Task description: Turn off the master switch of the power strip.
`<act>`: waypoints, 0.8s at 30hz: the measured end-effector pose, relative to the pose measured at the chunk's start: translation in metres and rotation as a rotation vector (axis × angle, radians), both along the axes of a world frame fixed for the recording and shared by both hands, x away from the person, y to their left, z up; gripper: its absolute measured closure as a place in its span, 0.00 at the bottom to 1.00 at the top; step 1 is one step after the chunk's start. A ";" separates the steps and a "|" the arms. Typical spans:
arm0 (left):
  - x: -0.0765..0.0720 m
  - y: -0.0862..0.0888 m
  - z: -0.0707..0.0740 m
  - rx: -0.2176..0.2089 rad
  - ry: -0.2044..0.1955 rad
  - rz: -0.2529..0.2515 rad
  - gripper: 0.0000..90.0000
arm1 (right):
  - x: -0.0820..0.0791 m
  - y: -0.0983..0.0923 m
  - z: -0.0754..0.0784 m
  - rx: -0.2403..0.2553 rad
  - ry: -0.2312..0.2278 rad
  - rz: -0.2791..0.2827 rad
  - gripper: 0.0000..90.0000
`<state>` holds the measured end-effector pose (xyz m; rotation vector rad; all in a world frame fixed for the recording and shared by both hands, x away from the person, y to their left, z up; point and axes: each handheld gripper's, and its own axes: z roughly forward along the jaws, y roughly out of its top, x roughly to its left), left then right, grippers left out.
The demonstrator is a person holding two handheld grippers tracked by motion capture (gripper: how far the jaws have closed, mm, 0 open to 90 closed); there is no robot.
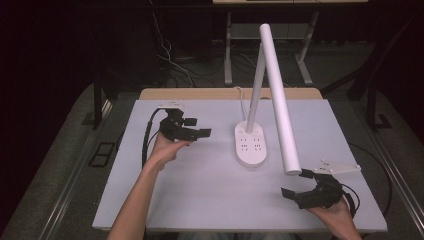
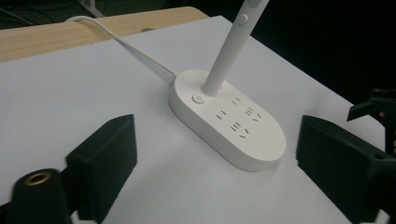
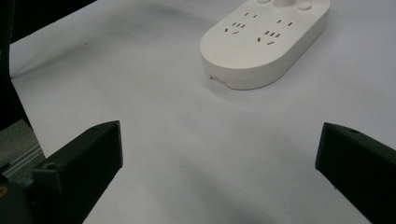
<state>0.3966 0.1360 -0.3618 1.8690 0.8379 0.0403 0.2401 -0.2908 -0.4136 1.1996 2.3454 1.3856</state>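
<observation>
High view: your left gripper (image 1: 200, 133) and right gripper (image 1: 296, 185), both spread wide and empty, flank the lamp (image 1: 251, 145) mid-table.

Left gripper view: its base (image 2: 229, 121) sits just ahead; centre it before closing.

Right gripper view: the base (image 3: 264, 39) lies well ahead; approach low.

A pale grey-white table top (image 1: 200, 190), with a strip of light wood (image 1: 220, 93) showing along its far edge, carries a single object near its centre: a white desk lamp whose oval base (image 1: 250, 143) rests flat on the surface and bears several socket outlets and a round button. A white cord (image 2: 135, 50) runs from the far end of the base across the surface and over the wooden strip.
</observation>
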 end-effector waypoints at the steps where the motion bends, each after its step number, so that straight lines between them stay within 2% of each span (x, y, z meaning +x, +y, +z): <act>1: -0.002 0.002 0.000 0.003 0.001 0.002 0.04 | 0.000 0.000 0.000 0.000 -0.001 0.000 0.00; 4: -0.011 0.007 0.000 0.010 0.004 0.009 0.00 | 0.000 0.000 0.000 -0.001 0.000 -0.001 0.00; 14: -0.038 0.023 -0.005 0.029 -0.024 0.056 0.00 | 0.000 0.001 0.000 -0.003 -0.002 0.000 0.00; 18: -0.050 0.027 -0.009 0.050 -0.040 0.066 0.00 | 0.000 0.000 0.000 -0.003 -0.002 -0.003 0.00; 24: -0.070 0.035 -0.018 0.039 -0.049 0.077 0.00 | 0.000 0.001 -0.001 -0.007 -0.005 -0.004 0.00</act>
